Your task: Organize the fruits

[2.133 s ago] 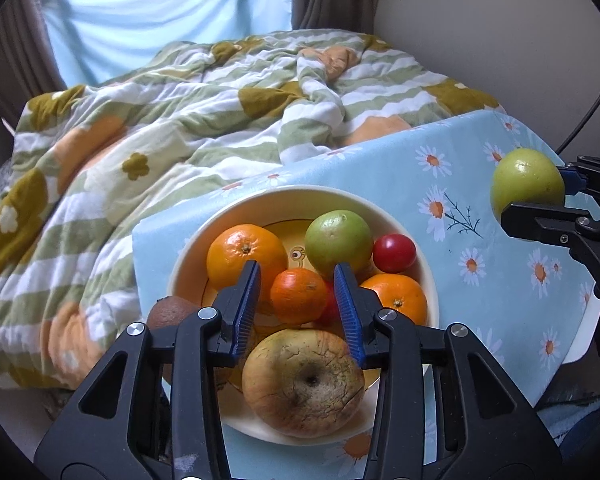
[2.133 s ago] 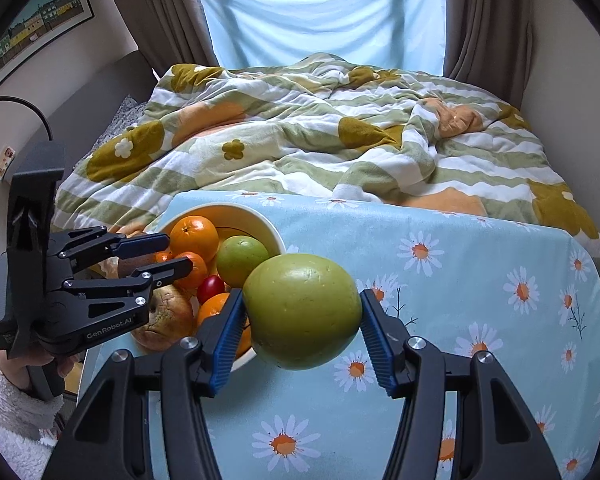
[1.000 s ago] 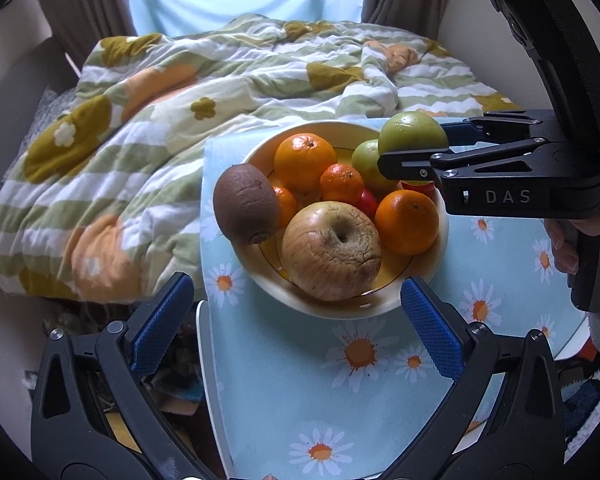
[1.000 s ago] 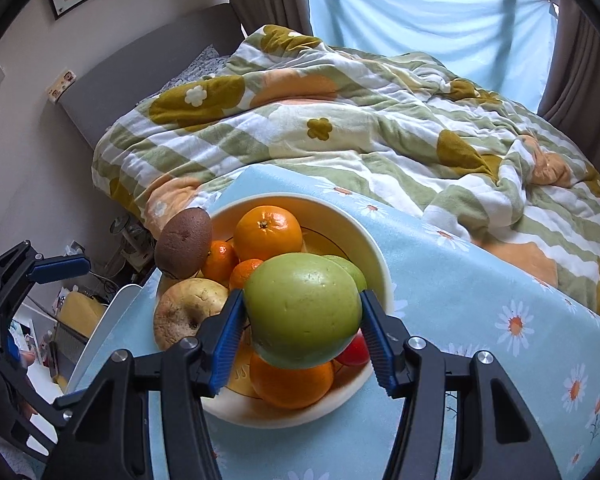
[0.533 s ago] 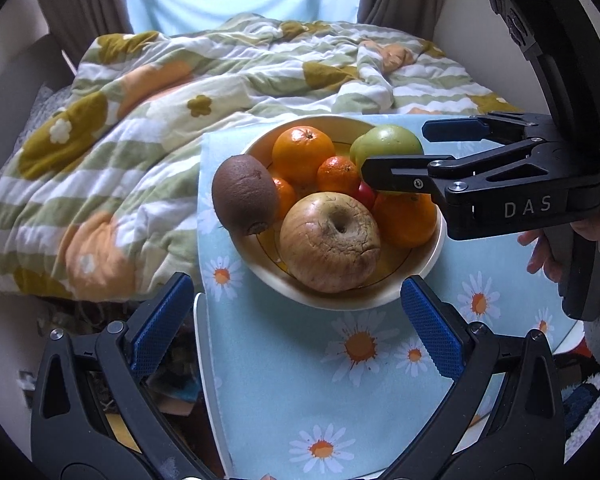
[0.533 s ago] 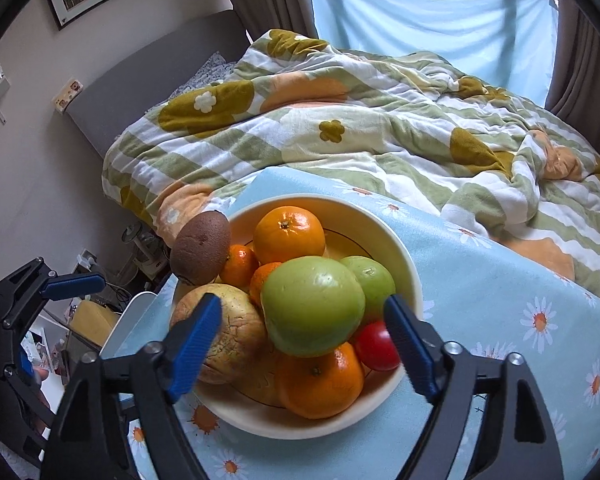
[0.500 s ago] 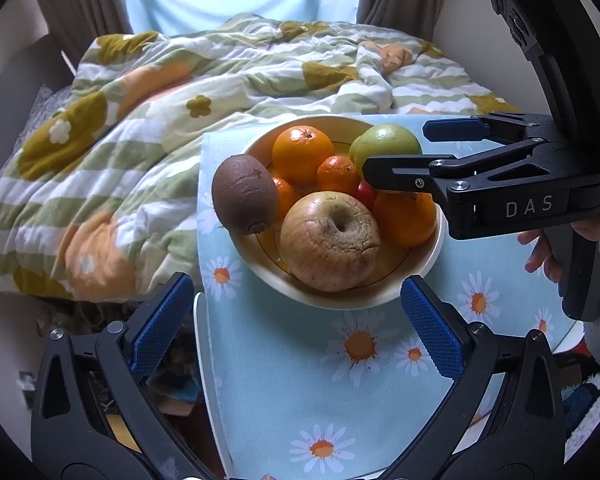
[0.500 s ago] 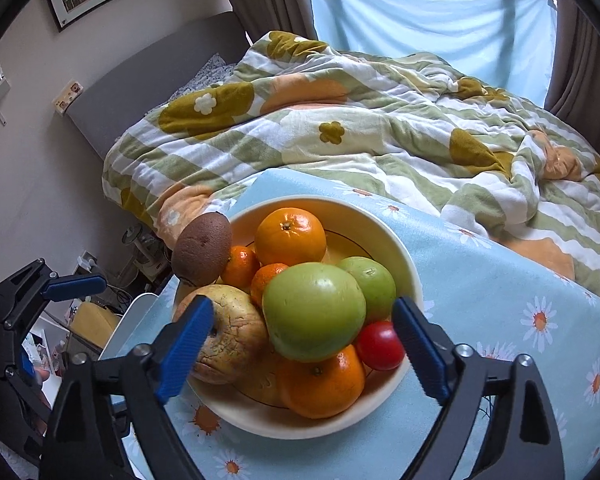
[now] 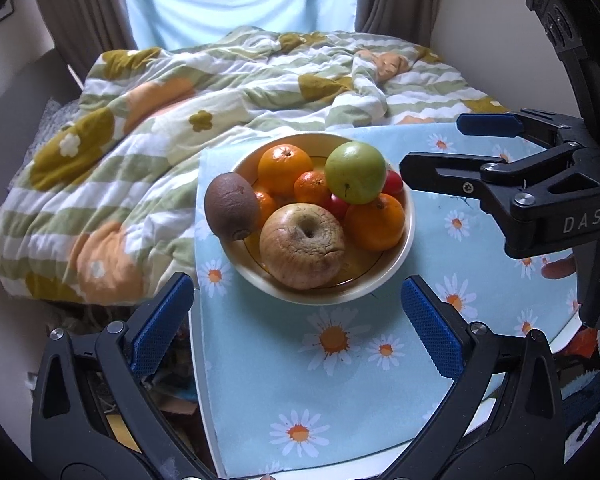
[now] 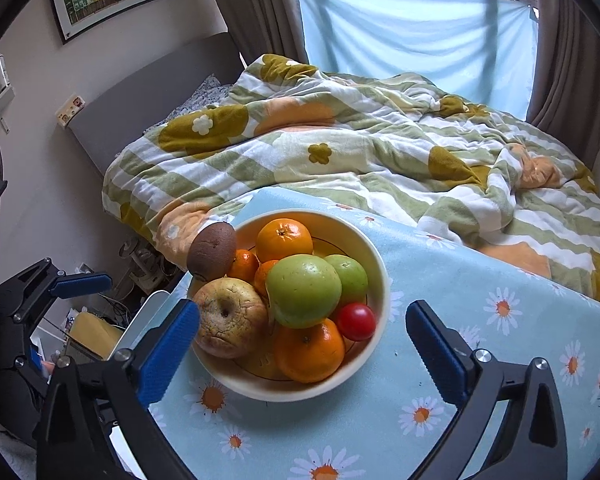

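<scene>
A cream bowl [image 9: 396, 268] [image 10: 374, 256] stands on the daisy-print table and is heaped with fruit. A large green apple [image 9: 355, 172] [image 10: 304, 291] lies on top of the pile. Around it are a wrinkled yellow apple [image 9: 302, 246] [image 10: 230, 317], oranges [image 9: 285, 163] [image 10: 284, 239], a red tomato [image 10: 356, 321] and a brown kiwi [image 9: 231, 200] [image 10: 212, 253] leaning on the rim. My left gripper [image 9: 296, 324] is open and empty, in front of the bowl. My right gripper [image 10: 302, 344] is open and empty, its jaws wide on either side of the bowl; it also shows in the left wrist view [image 9: 452, 148].
The light-blue daisy tablecloth [image 9: 340, 380] [image 10: 480, 280] covers a small table beside a bed with a green-striped flowered quilt [image 9: 180, 112] [image 10: 380, 148]. The table's left edge drops to floor clutter [image 10: 88, 332]. A wall is on the right in the left wrist view.
My right gripper has opened, left the green apple on top of the pile in the bowl, and drawn back. My left gripper opened earlier and pulled back from the bowl.
</scene>
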Available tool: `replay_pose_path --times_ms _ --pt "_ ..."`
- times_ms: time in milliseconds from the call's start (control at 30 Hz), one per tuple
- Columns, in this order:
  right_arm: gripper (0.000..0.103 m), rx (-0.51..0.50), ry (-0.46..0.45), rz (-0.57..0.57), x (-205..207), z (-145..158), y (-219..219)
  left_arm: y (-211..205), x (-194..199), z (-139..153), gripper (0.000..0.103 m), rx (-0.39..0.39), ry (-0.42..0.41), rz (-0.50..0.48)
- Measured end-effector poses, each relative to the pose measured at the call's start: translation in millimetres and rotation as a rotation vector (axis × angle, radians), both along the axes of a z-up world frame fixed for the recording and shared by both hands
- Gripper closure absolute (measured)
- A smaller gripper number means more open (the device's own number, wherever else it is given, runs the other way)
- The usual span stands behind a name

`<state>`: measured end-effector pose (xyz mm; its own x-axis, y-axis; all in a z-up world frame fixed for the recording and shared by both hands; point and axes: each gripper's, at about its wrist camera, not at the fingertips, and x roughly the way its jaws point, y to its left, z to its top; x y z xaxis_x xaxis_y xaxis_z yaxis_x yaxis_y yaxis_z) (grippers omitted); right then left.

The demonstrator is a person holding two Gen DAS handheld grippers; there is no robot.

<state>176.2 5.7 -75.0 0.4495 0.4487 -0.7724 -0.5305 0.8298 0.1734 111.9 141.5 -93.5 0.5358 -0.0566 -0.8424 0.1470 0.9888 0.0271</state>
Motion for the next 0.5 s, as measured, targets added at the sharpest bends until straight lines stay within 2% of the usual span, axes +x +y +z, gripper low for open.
replay_pose_path --times_ms 267,400,500 --pt "0.0 -0.042 -0.042 -0.077 -39 53 -67 -38 -17 38 0.0 -0.032 -0.037 0.081" --pt "0.0 -0.065 -0.071 -0.167 -57 73 -104 -53 -27 55 0.0 -0.062 -0.051 0.133" --pt "0.0 -0.099 -0.073 -0.276 -66 81 -130 -64 -37 67 0.0 -0.068 -0.073 0.171"
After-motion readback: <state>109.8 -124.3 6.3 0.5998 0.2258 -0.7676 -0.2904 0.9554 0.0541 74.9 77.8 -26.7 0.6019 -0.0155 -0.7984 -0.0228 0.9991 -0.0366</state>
